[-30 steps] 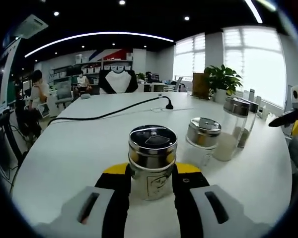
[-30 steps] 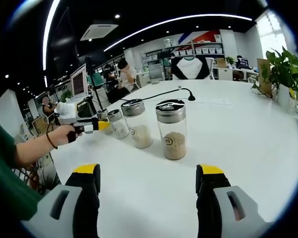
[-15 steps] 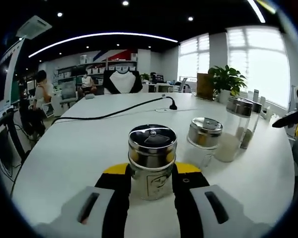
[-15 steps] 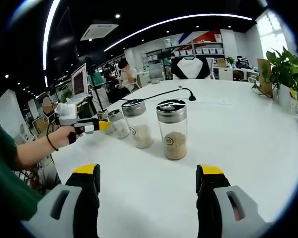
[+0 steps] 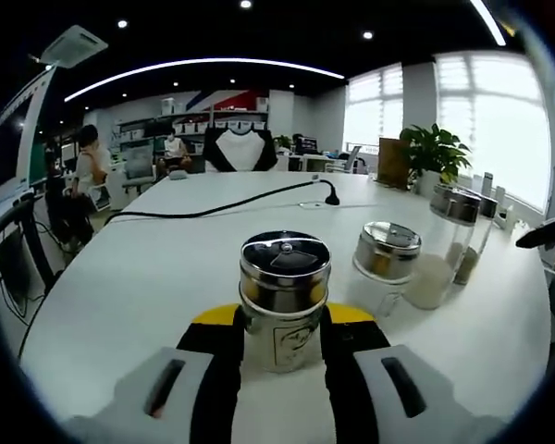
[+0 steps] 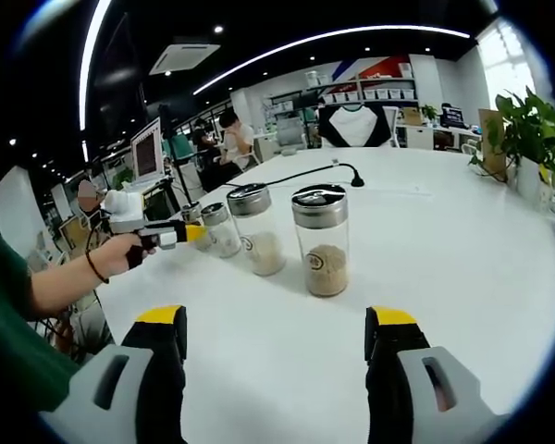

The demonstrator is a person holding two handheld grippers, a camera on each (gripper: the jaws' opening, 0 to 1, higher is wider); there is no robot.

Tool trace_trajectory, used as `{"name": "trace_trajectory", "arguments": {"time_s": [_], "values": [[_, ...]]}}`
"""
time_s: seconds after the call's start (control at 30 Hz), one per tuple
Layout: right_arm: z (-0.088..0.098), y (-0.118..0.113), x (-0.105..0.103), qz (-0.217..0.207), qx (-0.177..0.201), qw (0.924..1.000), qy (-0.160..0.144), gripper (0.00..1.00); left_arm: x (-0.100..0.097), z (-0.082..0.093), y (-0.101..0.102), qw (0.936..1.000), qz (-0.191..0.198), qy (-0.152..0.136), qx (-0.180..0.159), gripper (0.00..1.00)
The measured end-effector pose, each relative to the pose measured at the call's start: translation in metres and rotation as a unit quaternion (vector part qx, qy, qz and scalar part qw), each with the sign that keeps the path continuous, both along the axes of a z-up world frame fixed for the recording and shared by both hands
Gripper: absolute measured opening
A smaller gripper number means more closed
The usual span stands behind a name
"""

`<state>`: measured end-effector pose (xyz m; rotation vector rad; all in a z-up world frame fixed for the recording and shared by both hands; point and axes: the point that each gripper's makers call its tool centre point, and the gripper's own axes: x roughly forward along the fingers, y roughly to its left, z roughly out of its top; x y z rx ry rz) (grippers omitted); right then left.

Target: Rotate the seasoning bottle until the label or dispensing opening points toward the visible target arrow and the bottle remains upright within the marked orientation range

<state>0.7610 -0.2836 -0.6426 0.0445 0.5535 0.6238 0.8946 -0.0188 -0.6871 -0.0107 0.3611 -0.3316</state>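
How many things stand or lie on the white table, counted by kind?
Seasoning bottles with metal lids: 4
Black cable: 1
Potted plant: 1
Total: 6
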Motion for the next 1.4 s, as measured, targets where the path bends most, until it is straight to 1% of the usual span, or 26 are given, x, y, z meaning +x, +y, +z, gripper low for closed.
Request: {"name": "trace_trajectory", "arguments": {"time_s": [0.23,0.43,0.47,0.5,0.57,0.67,0.7,0.73,0.8,0.83,0.87,0.97,1.1,1.27,1.4], "values": [[0.001,0.001,0.000,0.002,0.000,1.0000,-0.001,0.80,-0.001,0.000,0.000,0.9999,0.011,-0.002,0.002,0.34],[0.001,0.000,0.000,0.002,-0.002,1.0000,0.000,0.79,-0.002,-0.001,0.001,0.9995,-0.006,-0.010,0.029,0.35],[0.001,0.000,0.000,0.001,-0.002,1.0000,0.000,0.79,-0.002,-0.001,0.001,0.9995,-0.005,-0.010,0.031,0.38],[0.001,-0.001,0.001,0.000,-0.002,1.0000,-0.001,0.79,-0.002,0.000,0.003,0.9993,-0.001,-0.015,0.035,0.43],[0.001,-0.001,0.001,0.000,-0.003,1.0000,0.000,0.79,-0.003,0.003,0.007,0.9992,0.006,-0.020,0.033,0.50],[0.001,-0.001,0.002,-0.002,-0.001,1.0000,-0.001,0.79,-0.006,0.005,0.005,0.9993,-0.001,-0.022,0.030,0.50],[0.001,-0.001,0.002,-0.002,-0.001,1.0000,-0.001,0.79,-0.009,0.005,0.004,0.9983,-0.012,-0.022,0.053,0.51],[0.001,-0.001,0.003,-0.003,-0.001,1.0000,0.000,0.80,-0.011,0.007,0.005,0.9981,-0.007,-0.025,0.056,0.52],[0.002,-0.002,0.005,-0.004,-0.006,1.0000,-0.005,0.81,-0.014,0.008,0.006,0.9984,-0.005,-0.025,0.050,0.55],[0.004,-0.002,0.006,-0.002,-0.014,0.9998,-0.015,0.81,-0.016,0.010,0.007,0.9988,0.000,-0.024,0.043,0.55],[0.006,-0.002,0.007,-0.002,-0.015,0.9997,-0.020,0.81,-0.018,0.011,0.008,0.9989,0.000,-0.026,0.040,0.55],[0.006,0.001,0.007,0.001,-0.005,0.9999,-0.015,0.81,-0.025,0.014,0.008,0.9990,0.001,-0.031,0.032,0.55],[0.005,0.001,0.007,0.002,-0.007,0.9999,-0.015,0.81,-0.038,0.022,0.006,0.9990,0.003,-0.039,0.022,0.55],[0.006,0.003,0.006,0.004,0.000,0.9997,-0.024,0.80,-0.052,0.038,0.004,0.9982,0.009,-0.058,0.012,0.56],[0.009,0.004,0.006,0.001,0.011,0.9994,-0.034,0.81,-0.062,0.050,-0.001,0.9971,0.009,-0.075,0.004,0.56]]}}
